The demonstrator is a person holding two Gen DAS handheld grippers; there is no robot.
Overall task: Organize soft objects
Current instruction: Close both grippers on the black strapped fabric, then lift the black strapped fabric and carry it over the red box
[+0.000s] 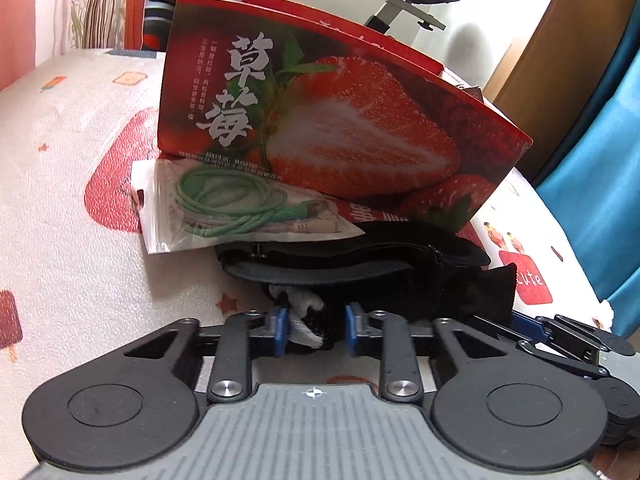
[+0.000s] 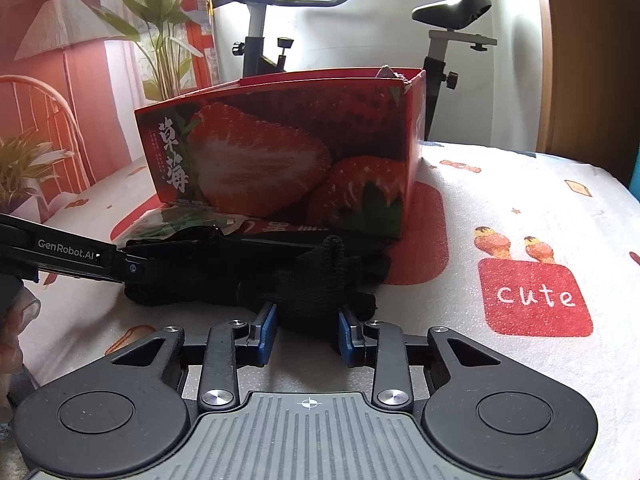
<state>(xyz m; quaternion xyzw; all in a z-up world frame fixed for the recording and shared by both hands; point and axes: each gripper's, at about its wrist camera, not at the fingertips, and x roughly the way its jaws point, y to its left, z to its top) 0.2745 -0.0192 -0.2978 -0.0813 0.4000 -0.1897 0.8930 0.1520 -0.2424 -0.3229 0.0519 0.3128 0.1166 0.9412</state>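
Note:
A black knit cloth (image 2: 304,284) lies bunched on the patterned bed cover, just in front of the red strawberry box (image 2: 280,152). My right gripper (image 2: 307,330) is shut on its near right end, both blue pads pressing the fabric. In the left wrist view the cloth's other end (image 1: 316,320), with a white knit patch, sits pinched in my left gripper (image 1: 316,330). A black zipped strap pouch (image 1: 340,260) lies behind it. A clear bag holding a green cable (image 1: 224,208) leans against the box. The left gripper's arm (image 2: 80,258) enters the right wrist view from the left.
The open-topped strawberry box (image 1: 340,120) stands close behind the pile on the bed cover (image 2: 520,220). An exercise bike (image 2: 260,40) stands beyond the bed. A blue curtain (image 1: 592,200) hangs at the right. The right gripper's fingers (image 1: 568,332) show low right in the left wrist view.

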